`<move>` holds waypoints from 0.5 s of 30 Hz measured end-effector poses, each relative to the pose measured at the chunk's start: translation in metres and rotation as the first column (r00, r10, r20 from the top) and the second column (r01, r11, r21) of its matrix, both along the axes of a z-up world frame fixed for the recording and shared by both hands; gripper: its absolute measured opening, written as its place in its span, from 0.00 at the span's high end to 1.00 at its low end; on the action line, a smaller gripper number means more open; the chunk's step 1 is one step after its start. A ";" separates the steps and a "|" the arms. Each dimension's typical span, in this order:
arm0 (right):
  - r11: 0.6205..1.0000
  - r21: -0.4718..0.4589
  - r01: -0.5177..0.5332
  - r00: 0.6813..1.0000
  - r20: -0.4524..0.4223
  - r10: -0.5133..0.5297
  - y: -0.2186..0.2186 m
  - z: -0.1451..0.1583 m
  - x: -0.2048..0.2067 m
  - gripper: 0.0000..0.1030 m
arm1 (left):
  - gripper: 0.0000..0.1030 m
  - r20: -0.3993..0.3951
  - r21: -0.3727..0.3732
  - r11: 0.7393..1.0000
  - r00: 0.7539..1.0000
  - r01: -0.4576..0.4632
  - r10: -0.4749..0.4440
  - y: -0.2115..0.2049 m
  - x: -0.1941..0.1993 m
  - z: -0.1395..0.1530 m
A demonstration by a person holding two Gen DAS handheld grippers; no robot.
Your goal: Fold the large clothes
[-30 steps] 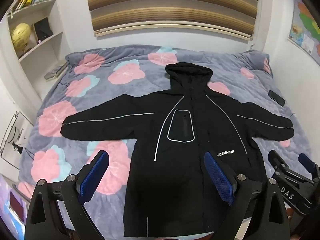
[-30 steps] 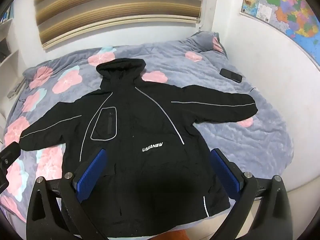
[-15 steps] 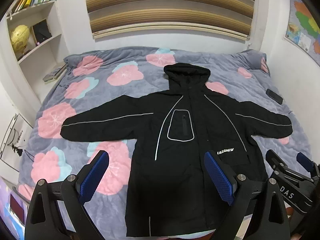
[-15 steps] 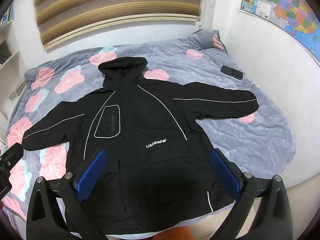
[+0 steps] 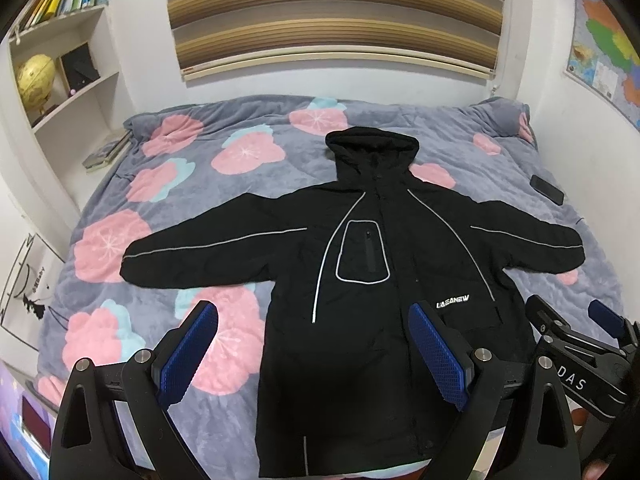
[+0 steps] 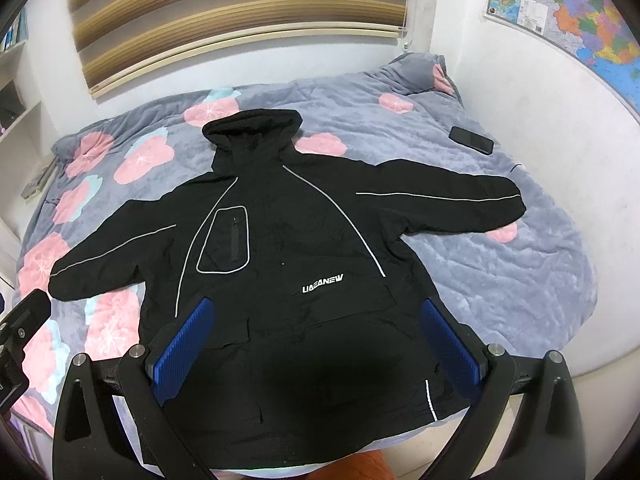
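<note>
1. On the bed point(image 5: 168, 432), left view: jacket point(image 5: 384, 280) lies flat, sleeves spread, unfolded. Left gripper point(image 5: 316, 354) hangs wide, empty, above the hem; compared with a second ago the hem sits higher in frame.
2. Right view: right gripper point(image 6: 326, 344) also wide, empty, and jacket point(image 6: 288, 248) has shifted slightly. Folding not yet begun.

Home bedroom, floral quilted bed point(image 5: 168, 432), bookshelf point(image 5: 76, 92) with globe point(image 5: 35, 76), striped window blind point(image 5: 332, 12), wall map point(image 6: 568, 8)
</note>
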State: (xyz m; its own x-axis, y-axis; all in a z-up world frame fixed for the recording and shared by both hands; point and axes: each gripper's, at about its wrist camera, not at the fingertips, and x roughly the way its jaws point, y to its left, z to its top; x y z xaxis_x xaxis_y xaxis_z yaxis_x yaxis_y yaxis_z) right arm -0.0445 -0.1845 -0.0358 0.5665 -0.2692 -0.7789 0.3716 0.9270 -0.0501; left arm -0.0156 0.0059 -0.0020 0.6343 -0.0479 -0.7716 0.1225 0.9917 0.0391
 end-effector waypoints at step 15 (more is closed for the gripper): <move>0.999 -0.007 -0.037 0.999 -0.038 0.037 0.000 -0.011 0.011 0.00 | 0.07 -0.040 -0.044 0.999 0.999 0.026 -0.027 0.001 0.012 -0.011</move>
State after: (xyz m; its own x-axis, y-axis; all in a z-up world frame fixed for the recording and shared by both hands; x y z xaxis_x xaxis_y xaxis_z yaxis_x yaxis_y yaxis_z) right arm -0.0339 -0.1844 -0.0464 0.5465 -0.2548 -0.7978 0.3345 0.9397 -0.0710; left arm -0.0037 0.0065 -0.0126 0.6006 -0.0980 -0.7935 0.1493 0.9888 -0.0092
